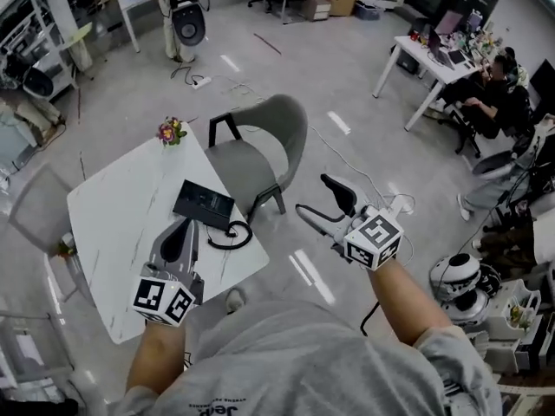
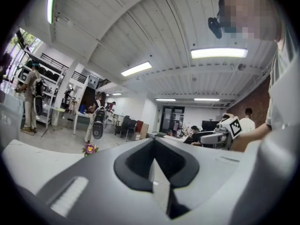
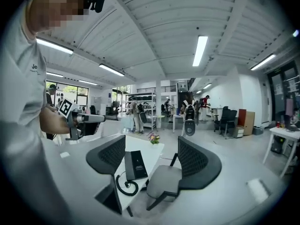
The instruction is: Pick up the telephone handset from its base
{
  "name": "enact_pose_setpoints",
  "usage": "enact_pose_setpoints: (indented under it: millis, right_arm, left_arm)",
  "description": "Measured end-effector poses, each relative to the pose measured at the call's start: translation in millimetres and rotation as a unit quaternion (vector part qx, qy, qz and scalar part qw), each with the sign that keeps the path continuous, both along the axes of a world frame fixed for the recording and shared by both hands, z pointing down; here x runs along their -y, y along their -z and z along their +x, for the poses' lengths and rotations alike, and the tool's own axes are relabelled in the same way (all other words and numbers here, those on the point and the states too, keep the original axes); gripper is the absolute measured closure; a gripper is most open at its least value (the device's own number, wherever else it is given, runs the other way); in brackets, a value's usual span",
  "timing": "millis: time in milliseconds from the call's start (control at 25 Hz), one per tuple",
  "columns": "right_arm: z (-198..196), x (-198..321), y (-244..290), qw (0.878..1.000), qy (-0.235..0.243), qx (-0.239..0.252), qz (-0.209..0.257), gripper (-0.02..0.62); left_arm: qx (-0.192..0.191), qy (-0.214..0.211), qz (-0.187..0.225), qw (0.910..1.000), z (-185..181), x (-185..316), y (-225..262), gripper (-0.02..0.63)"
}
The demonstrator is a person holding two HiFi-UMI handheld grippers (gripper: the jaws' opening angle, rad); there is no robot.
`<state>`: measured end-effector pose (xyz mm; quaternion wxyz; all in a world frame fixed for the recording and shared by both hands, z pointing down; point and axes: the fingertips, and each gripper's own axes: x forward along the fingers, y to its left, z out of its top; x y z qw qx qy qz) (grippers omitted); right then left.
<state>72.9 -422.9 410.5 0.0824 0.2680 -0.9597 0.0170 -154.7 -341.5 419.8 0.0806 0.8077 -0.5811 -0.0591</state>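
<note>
The black telephone lies flat on the white table, its coiled cord looping over the near edge. I cannot tell the handset apart from the base. My left gripper is shut on nothing, just in front of the phone's near edge. In its own view the left gripper has its pads pressed together. My right gripper stands open over the floor, right of the chair. Between the right gripper jaws I see the telephone and cord at a distance.
A grey chair stands against the table's far right side, between the two grippers. A small flower pot sits at the table's far corner. People sit at desks at the far right. Bins and gear crowd the floor at right.
</note>
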Motion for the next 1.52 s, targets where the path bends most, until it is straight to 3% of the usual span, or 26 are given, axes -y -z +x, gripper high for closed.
enact_pose_setpoints:
  millis: [320, 680, 1120, 1520]
  right_arm:
    - [-141.7, 7.4, -55.8, 0.993, 0.111, -0.044, -0.015, 0.267]
    - [-256.0, -6.7, -163.8, 0.976, 0.162, -0.141, -0.041, 0.267]
    - [-311.0, -1.3, -280.3, 0.954, 0.144, -0.260, -0.024, 0.268]
    - [-323.8, 13.1, -320.7, 0.941, 0.121, -0.316, 0.022, 0.270]
  left_arm:
    - [0.006, 0.105, -0.033, 0.9939, -92.1, -39.5, -51.4, 0.548]
    - [-0.013, 0.145, -0.078, 0.9863, -154.3, -65.3, -111.3, 0.548]
    - [-0.025, 0.156, -0.109, 0.9815, -199.0, -73.3, -152.7, 0.548]
    - [-0.040, 0.167, -0.128, 0.9768, -219.1, -80.4, -175.1, 0.548]
